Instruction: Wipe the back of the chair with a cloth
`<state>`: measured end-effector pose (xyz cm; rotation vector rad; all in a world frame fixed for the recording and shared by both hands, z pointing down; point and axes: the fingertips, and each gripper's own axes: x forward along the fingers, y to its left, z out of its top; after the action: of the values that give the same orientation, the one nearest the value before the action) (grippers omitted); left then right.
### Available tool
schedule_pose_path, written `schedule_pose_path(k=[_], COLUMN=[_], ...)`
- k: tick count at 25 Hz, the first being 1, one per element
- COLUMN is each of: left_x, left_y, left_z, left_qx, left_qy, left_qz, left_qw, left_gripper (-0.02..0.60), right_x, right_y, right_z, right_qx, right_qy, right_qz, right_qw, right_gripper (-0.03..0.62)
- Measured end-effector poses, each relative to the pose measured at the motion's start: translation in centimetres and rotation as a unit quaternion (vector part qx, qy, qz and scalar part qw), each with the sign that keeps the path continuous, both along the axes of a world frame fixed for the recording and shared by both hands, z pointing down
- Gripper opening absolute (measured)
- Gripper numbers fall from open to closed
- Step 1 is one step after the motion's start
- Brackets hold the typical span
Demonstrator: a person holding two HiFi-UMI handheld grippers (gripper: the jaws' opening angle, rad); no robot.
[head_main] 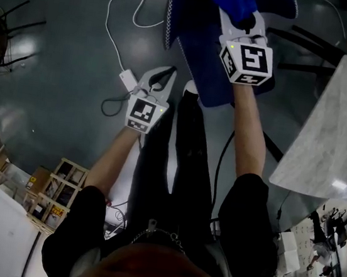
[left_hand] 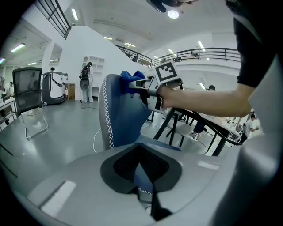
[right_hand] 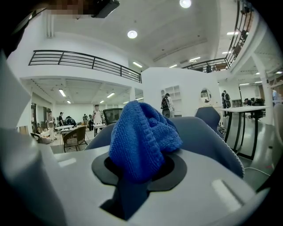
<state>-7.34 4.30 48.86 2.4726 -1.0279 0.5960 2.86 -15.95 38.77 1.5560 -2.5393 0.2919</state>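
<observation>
Cloth (right_hand: 140,132) in right gripper (right_hand: 132,174), on chair (right_hand: 208,132)

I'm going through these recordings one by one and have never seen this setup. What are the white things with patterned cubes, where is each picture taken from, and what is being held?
There is no robot here. A person holds a two-jaw gripper in each hand, and the patterned cubes are part of the grippers. The head view looks steeply down from the person's head, past arms and legs to the floor. The other two views come from a camera on each gripper, looking along its jaws. The right gripper is shut on a blue cloth at the top of the blue chair's back. The left gripper is shut and empty. A white cable lies on the floor, and a pale table stands to the right.
</observation>
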Motion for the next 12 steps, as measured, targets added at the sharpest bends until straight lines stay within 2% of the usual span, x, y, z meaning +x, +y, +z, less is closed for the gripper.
schedule_pose_path(k=[5,12], left_x=[0.6,1.6], left_y=[-1.1,-1.7], left_z=[0.2,0.8], left_qx=[0.010,0.009], left_qy=[-0.004,-0.003], left_qz=[0.011,0.021], left_qw=[0.9999,0.9997], left_gripper=[0.011,0.011], right_x=[-0.2,0.1], right_y=[0.1,0.9], right_z=[1.3,4.8], right_qx=[-0.006,-0.038], right_qy=[-0.001,0.014], right_qz=[-0.002,-0.006], right_qw=[1.000,0.999], right_gripper=[0.114,0.114])
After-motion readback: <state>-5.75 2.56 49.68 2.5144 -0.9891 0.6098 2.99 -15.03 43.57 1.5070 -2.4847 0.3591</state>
